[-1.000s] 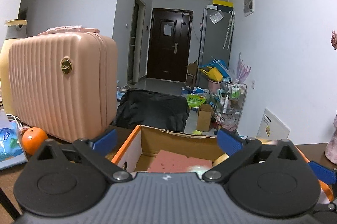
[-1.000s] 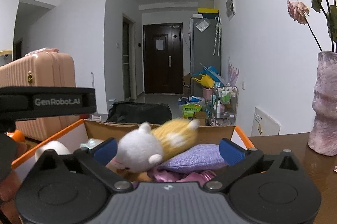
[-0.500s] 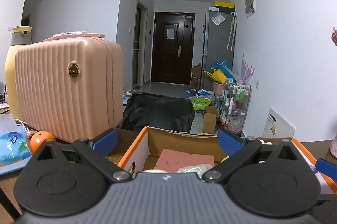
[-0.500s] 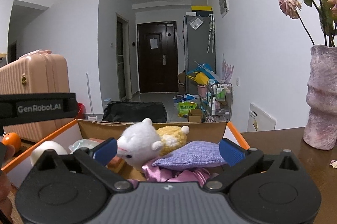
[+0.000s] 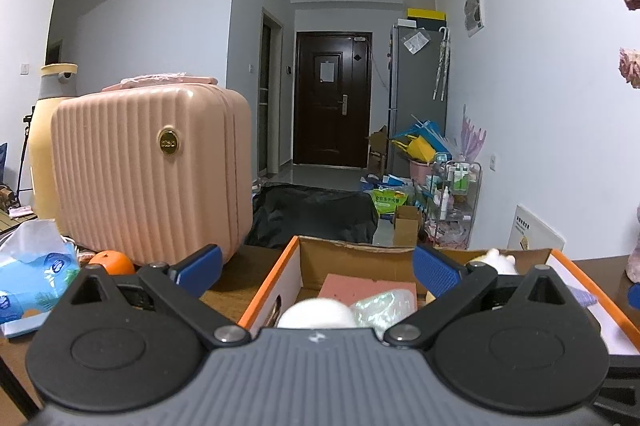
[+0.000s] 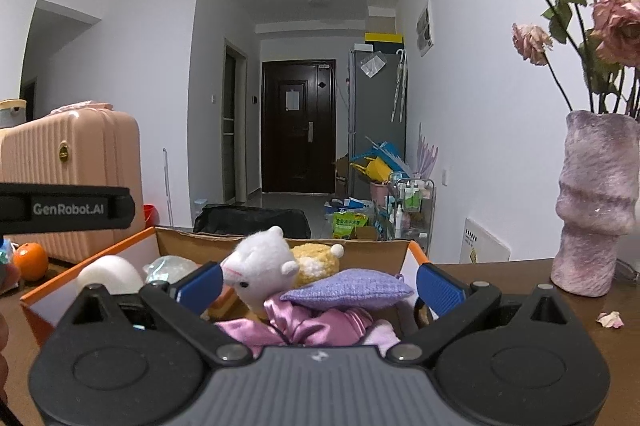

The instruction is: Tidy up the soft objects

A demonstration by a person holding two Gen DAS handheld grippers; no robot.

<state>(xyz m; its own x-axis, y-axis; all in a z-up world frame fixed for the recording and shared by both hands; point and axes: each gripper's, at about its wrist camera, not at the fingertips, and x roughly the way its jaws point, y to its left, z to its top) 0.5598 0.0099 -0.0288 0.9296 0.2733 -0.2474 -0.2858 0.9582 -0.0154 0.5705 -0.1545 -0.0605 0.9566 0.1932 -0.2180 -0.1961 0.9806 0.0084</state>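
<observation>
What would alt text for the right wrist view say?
An open blue-tipped right gripper hovers empty over an orange-edged cardboard box holding a white plush toy, purple knitted cushion and pink satin cloth; a purple vase stands beside it.

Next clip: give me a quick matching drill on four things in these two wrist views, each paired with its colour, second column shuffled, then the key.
Things:
1. cushion in the box
2. suitcase on the table
3. vase with dried roses
4. round fruit beside the suitcase

Colours:
A. orange
B. mottled purple and white
C. pale pink
D. plain lilac

Pairs: 1-D, 2-C, 3-B, 4-A
</observation>
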